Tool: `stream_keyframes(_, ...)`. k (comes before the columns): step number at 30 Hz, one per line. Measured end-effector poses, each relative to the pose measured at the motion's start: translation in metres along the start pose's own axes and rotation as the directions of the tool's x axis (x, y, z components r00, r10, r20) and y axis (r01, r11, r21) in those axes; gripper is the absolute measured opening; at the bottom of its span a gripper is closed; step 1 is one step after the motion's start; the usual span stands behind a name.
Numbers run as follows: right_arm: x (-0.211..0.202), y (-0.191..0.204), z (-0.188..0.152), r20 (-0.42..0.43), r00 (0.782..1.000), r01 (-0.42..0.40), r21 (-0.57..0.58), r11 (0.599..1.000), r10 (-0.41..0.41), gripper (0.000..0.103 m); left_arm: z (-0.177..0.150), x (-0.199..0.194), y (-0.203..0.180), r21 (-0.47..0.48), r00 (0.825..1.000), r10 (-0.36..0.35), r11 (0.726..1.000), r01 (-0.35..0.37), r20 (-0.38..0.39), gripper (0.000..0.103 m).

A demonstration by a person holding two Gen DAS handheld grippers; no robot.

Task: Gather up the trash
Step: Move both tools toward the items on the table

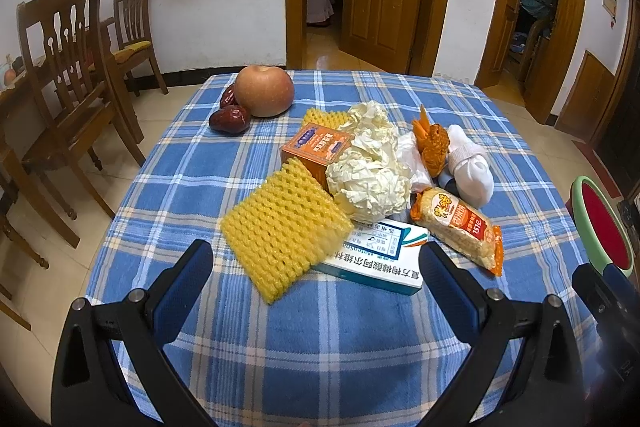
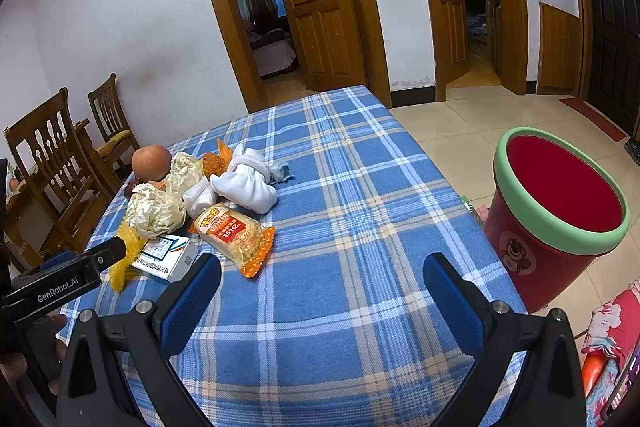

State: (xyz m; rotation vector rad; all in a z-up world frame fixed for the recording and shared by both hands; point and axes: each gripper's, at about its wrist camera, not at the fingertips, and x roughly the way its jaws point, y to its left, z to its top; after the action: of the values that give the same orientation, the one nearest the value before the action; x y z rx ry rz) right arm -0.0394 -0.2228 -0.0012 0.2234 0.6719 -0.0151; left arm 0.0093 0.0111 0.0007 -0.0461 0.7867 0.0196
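Where foam net [image 1: 280, 231] overlaps | white box [image 1: 376, 263] text partly hidden, perhaps medicine

"genrobot.ai" on the left hand-held gripper [image 2: 102, 259]; "151" on the orange snack packet [image 2: 234, 237].

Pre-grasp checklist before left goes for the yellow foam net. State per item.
1. left gripper open, nothing held: ok.
2. yellow foam net centred ahead between the jaws: ok.
3. Net free to lift: not ok, one edge lies over the white medicine box.
4. right gripper open, nothing held: ok.
5. red bin open-topped beside the table: ok.
6. Bin contents: cannot tell.
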Motion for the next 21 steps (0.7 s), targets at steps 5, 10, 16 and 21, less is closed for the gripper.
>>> stream_keyframes(5, -0.001, 0.003, 0.002, -0.001, 1.000, 0.000, 0.001, 1.000, 0.000, 0.103, 0.002, 0.001, 0.001, -0.001, 1.000, -0.001, 1.000, 0.001, -0.001, 0.102)
stream_keyframes(10, -0.001, 0.003, 0.003, -0.008, 1.000, -0.003, 0.001, 1.000, 0.003, 0.103, 0.005, 0.006, 0.004, 0.002, 1.000, 0.008, 1.000, -0.008, -0.008, 0.102)
stream_keyframes(16, 0.014, 0.003, 0.007, -0.036, 0.999, -0.013, -0.007, 1.000, 0.013, 0.103, 0.010, 0.020, 0.013, -0.020, 0.999, 0.031, 0.999, -0.031, -0.027, 0.102)
stream_keyframes(21, 0.023, 0.009, 0.010, -0.060, 0.998, -0.026, -0.030, 0.999, 0.024, 0.103, 0.012, 0.029, 0.018, -0.025, 0.999, 0.034, 0.999, -0.035, -0.038, 0.102)
